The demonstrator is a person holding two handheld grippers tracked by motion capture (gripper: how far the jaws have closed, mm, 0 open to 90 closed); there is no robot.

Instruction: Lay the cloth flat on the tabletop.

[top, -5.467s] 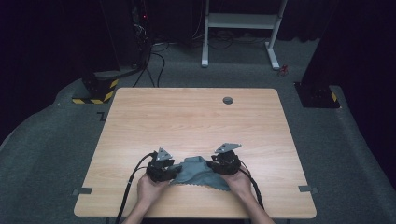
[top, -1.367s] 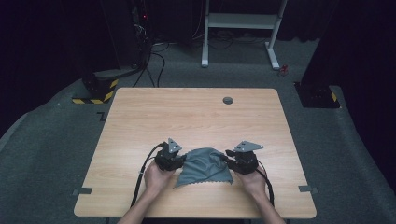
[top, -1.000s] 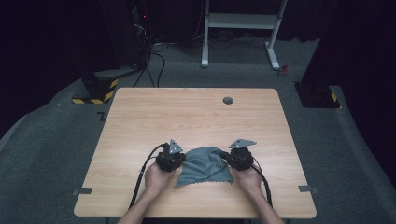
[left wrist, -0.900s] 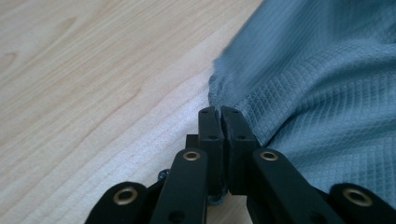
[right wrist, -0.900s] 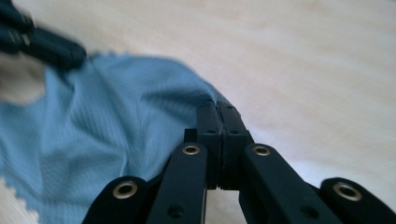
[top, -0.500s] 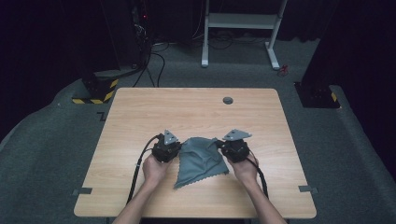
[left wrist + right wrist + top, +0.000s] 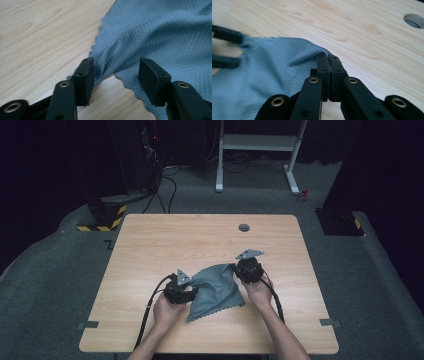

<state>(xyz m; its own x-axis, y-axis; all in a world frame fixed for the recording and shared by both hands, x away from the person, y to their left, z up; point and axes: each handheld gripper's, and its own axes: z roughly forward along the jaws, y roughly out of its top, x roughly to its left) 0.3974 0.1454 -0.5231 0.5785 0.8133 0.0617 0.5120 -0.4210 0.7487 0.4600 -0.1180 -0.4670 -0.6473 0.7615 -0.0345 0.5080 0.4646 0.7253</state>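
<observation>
Since the frame half a second earlier, the right gripper [image 7: 248, 270] has carried its corner of the grey cloth [image 7: 216, 289] toward the upper right of the high view, while the left gripper [image 7: 181, 292] has stayed near the lower left with its jaws just been opening. From the high view, the cloth lies on the wooden table [image 7: 150, 245] between the two grippers, stretched on a diagonal from lower left to upper right, its free scalloped edge pointing to the bottom of the frame. In the left gripper view, the jaws stand wide; a ridge of the cloth [image 7: 155, 37] runs up between them, brushing the left pad but not pinched, so this corner looks freed. In the right gripper view, the jaws are pressed together on a corner of the cloth [image 7: 272, 82], which spreads away to the left of the frame, with the table's cable hole [image 7: 414, 20] at upper right. The coming move turns on the right hand, which alone holds the fabric.
</observation>
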